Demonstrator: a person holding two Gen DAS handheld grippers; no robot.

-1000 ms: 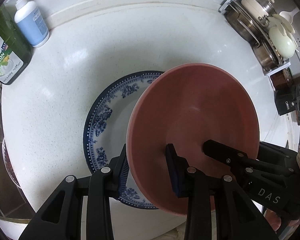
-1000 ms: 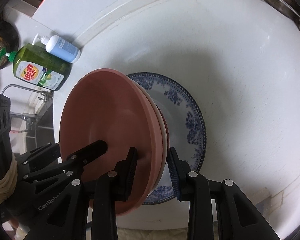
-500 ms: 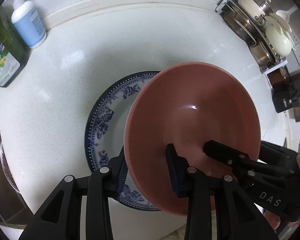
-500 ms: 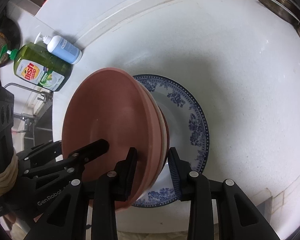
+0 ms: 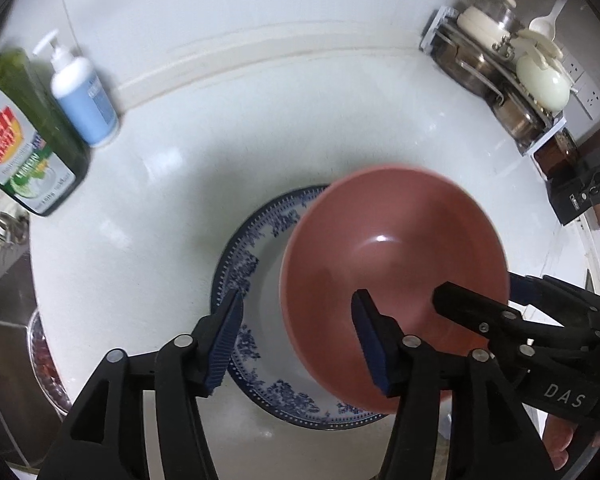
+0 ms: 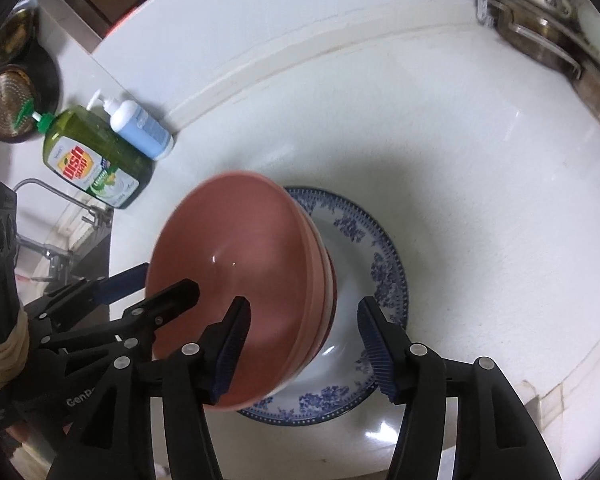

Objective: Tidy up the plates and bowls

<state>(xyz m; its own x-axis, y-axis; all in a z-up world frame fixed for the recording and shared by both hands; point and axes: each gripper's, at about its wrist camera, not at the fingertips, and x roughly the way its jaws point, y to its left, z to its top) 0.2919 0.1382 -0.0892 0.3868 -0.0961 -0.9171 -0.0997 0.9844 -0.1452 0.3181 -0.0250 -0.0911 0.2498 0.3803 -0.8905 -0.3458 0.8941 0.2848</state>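
Found the left gripper [image 5: 298, 340] spread wide open in the left wrist view, gripping nothing, its two blue-padded fingers straddling the near rim of the pink bowls [image 5: 392, 264] without visibly pressing on it. Saw the bowls, blurred, sitting on the blue-patterned plate [image 5: 240, 264], toward its right side, near the front edge of the white counter [image 5: 180, 200]. Noted the right gripper [image 5: 476, 286] reaching in from the right, one finger inside the top bowl and the other outside its rim. Spotted a green dish soap bottle [image 5: 28, 148] and a blue pump bottle [image 5: 84, 100] side by side at the back left of the counter, and a rack of pots [image 5: 508, 80] at the back right corner.

Found the right gripper [image 6: 304, 344] likewise wide open in the right wrist view, one finger over the inside of the bowls [image 6: 240, 264], the other over the plate [image 6: 376, 264], apart from the stack. Made out several nested rims there. Saw the left gripper [image 6: 168, 280] straddling the far rim from the left.
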